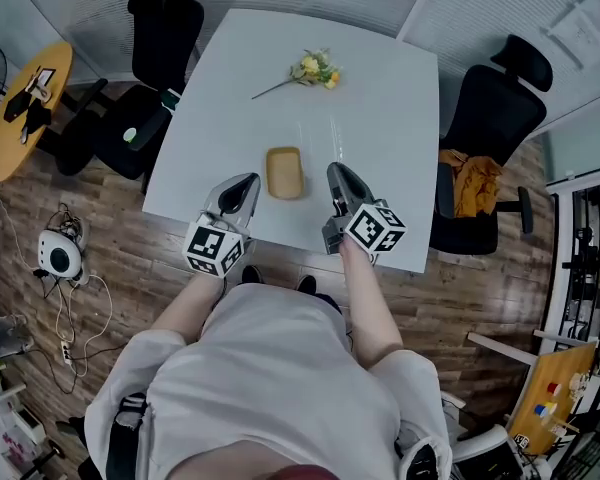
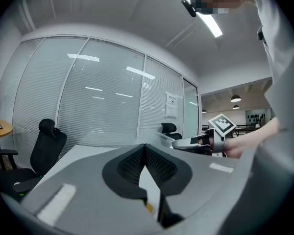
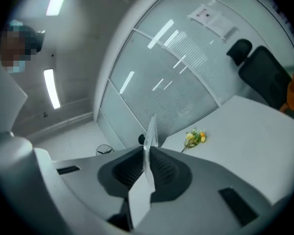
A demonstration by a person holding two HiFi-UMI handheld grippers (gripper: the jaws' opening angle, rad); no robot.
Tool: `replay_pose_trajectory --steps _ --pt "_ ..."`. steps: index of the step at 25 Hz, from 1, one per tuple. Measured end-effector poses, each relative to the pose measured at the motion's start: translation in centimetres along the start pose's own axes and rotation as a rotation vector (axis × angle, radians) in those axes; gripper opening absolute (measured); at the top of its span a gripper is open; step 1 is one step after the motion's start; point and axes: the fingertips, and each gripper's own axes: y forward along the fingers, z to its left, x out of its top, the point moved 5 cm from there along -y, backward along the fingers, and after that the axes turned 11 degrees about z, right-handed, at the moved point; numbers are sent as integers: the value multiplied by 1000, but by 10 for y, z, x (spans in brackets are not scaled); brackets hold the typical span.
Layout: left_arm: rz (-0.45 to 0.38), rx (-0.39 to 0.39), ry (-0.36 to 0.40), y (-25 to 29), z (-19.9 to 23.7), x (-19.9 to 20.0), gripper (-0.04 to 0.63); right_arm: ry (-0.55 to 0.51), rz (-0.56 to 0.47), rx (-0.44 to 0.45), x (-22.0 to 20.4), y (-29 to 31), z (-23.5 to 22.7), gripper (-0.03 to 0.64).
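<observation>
My right gripper (image 1: pixel 337 171) (image 3: pixel 148 148) is shut on a thin clear sheet (image 3: pixel 151 130) that stands edge-on above the jaws; what it is I cannot tell. My left gripper (image 1: pixel 248 181) (image 2: pixel 144 148) hovers over the near part of the white table (image 1: pixel 400 98), its jaws closed with nothing between them. Between the two grippers a small tan tray (image 1: pixel 284 172) lies on the table. A sprig of yellow flowers (image 1: pixel 315 70) (image 3: pixel 194 138) lies further back. The left gripper view shows the right gripper (image 2: pixel 186 142) from the side, with the clear piece (image 2: pixel 160 138) at its tip.
Black office chairs stand at the table's left (image 1: pixel 155 78) and right (image 1: pixel 490 118); the right one carries an orange cloth (image 1: pixel 470 183). A round yellow table (image 1: pixel 25 108) and a white device with cables (image 1: pixel 58 253) are on the left. Glass walls with blinds lie behind.
</observation>
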Motion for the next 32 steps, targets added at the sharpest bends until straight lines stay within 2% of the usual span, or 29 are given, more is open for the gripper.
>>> replay_pose_trajectory --steps 9,13,22,32 --pt "-18 -5 10 4 2 9 5 -434 0 -223 19 -18 26 43" --pt "-24 -3 10 5 2 11 5 -553 -4 -302 22 -24 32 43" --pt "-32 -2 10 8 3 15 5 -604 -31 -386 17 -39 34 43" --pt "-22 -5 9 11 -1 8 5 -595 -32 -409 7 -48 31 43"
